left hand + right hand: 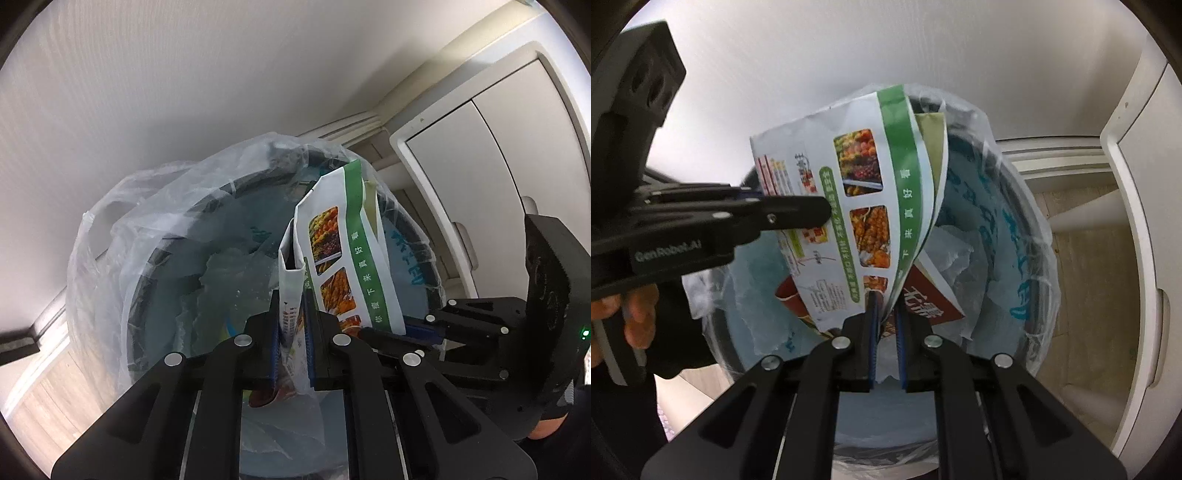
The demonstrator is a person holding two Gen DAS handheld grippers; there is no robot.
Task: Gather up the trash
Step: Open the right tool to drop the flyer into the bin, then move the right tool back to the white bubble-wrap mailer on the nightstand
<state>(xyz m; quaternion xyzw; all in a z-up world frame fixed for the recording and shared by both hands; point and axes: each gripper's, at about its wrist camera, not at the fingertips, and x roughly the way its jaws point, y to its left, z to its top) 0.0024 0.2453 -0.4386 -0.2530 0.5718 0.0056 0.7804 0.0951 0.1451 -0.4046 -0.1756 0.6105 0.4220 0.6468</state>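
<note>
A white paper flyer (347,236) with a green stripe and food photos hangs folded over the mouth of a round dark bin (258,173) lined with a clear plastic bag (122,236). My left gripper (291,314) is shut on one fold of it, blue pads pressing the sheet. My right gripper (373,334) reaches in from the right and pinches the other edge. In the right wrist view the flyer (812,147) bows upward, my right gripper (886,306) is shut on its lower fold, and my left gripper (816,212) clamps its left side. The bin (964,136) lies below.
Crumpled pale plastic (953,254) lies inside the bin. A white wall (184,74) rises behind it. A white cabinet door (480,166) stands close on the right, and wooden floor (48,398) shows at lower left. A person's hand (635,314) grips the left tool.
</note>
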